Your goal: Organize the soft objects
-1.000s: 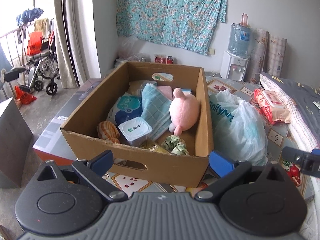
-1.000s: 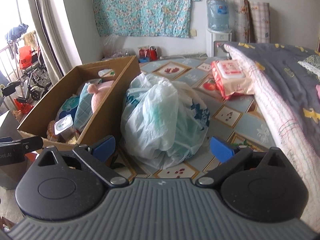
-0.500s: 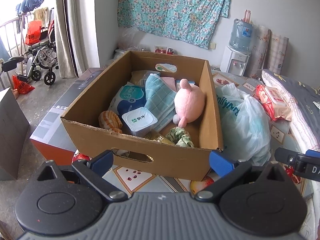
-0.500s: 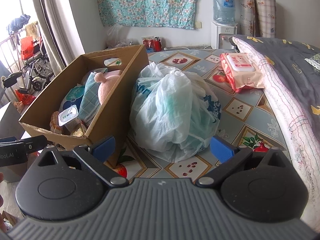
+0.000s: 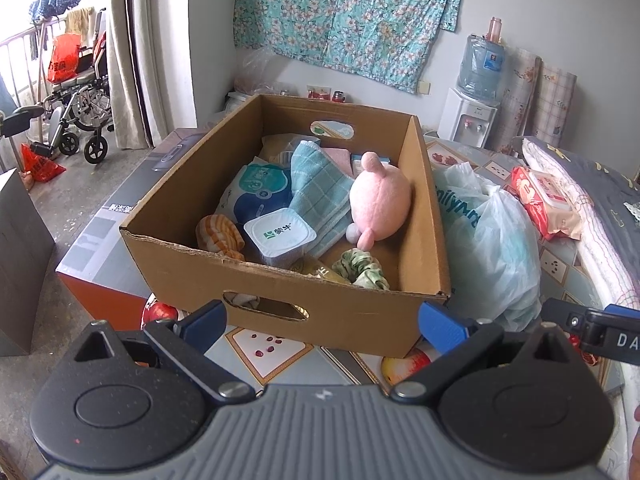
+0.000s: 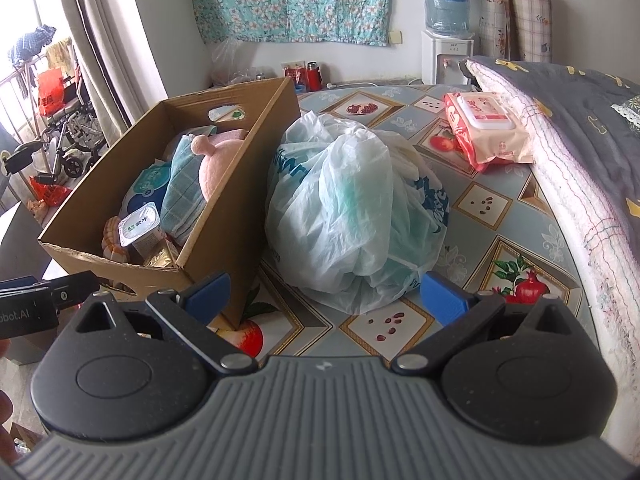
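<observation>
Left wrist view: left gripper (image 5: pixel 322 322) gapes empty before the brown cardboard box (image 5: pixel 280 300), right gripper (image 6: pixel 324 294) likewise before the pale crumpled plastic bag (image 6: pixel 352 216).

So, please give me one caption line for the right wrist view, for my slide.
Open right gripper faces a tied plastic bag beside a cardboard box of soft items.

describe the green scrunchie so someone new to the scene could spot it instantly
Start at the open cardboard box on the patterned mat, left of the tied plastic bag. Look in its near right corner, just below the pink plush toy. The green scrunchie is the small ruffled ring of pale green fabric there, the only ring-shaped item in the box.
</observation>
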Motion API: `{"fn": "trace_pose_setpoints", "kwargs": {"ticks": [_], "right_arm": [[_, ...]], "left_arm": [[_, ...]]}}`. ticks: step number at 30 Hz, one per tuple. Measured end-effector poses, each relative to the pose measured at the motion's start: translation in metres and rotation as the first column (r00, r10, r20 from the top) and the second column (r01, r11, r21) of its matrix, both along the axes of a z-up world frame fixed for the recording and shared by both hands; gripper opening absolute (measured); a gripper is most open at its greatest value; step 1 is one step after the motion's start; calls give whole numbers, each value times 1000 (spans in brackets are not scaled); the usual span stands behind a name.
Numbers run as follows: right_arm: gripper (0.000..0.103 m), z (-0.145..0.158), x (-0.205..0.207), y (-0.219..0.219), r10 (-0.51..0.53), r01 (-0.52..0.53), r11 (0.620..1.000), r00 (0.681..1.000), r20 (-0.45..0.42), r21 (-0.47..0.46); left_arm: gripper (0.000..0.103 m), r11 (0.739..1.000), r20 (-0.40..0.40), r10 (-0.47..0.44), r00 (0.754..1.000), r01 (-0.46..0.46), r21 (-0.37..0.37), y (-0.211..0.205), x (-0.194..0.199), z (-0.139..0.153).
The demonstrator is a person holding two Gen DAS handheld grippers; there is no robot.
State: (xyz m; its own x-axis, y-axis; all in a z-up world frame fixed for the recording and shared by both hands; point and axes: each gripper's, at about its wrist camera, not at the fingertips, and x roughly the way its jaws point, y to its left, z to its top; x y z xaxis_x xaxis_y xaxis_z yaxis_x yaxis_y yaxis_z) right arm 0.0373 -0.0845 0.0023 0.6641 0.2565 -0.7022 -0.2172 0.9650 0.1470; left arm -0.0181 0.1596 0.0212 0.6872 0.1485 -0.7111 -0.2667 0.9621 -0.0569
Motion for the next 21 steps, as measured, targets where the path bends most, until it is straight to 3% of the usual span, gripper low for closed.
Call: {"fn": "trace_pose_setpoints", "kwargs": {"ticks": [21], "right_arm": [[102, 1, -3, 27, 106, -106, 994, 994, -19, 3]], "left_arm": [[103, 999, -75, 22, 997, -20, 35, -10, 9, -3]]}}
